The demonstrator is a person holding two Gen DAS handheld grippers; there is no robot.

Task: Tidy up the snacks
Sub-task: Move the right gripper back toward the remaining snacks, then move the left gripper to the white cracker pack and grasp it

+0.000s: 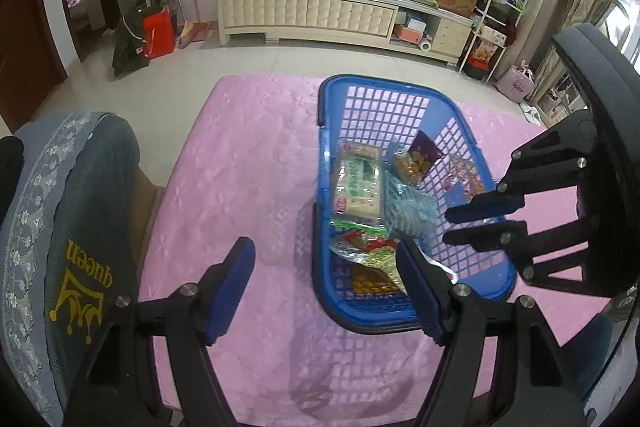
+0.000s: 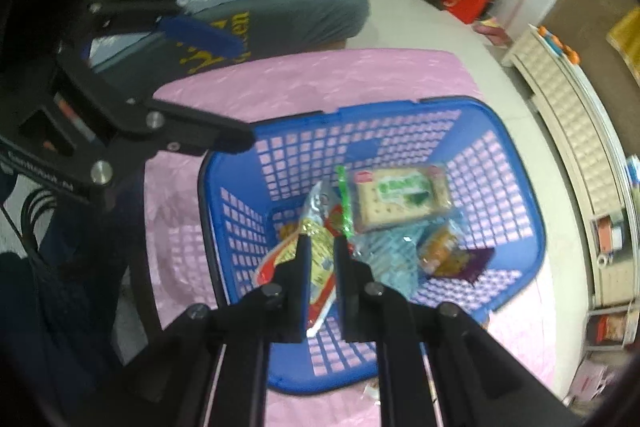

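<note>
A blue basket [image 1: 404, 319] sits on the pink cloth [image 1: 240, 167], and everything here is placed by it. Inside it lie several snacks: a cracker pack [image 1: 358, 187] with a green label near the middle, a pale blue wrapper [image 1: 408, 211] beside that, a clear bag of brown biscuits [image 1: 410, 165] toward the far side, and a red-and-yellow packet [image 1: 370, 253] at the near end.

The left gripper [image 1: 326, 287] hangs just above the basket's near rim with its jaws spread wide, nothing between them; one blue pad is over the cloth outside the basket, the other over its near corner.

The right gripper [image 2: 322, 281] reaches in over the basket's near wall in its own view. Its fingers [image 2: 302, 279] stand close together with the red-and-yellow packet [image 2: 316, 259] between them; whether they press on it or only frame it cannot be told. From the left wrist view the same gripper [image 1: 460, 227] comes in over the basket's right wall, jaws nearly together.

A grey cushion [image 1: 68, 227] with yellow lettering lies off the basket's left side, beyond the cloth edge
</note>
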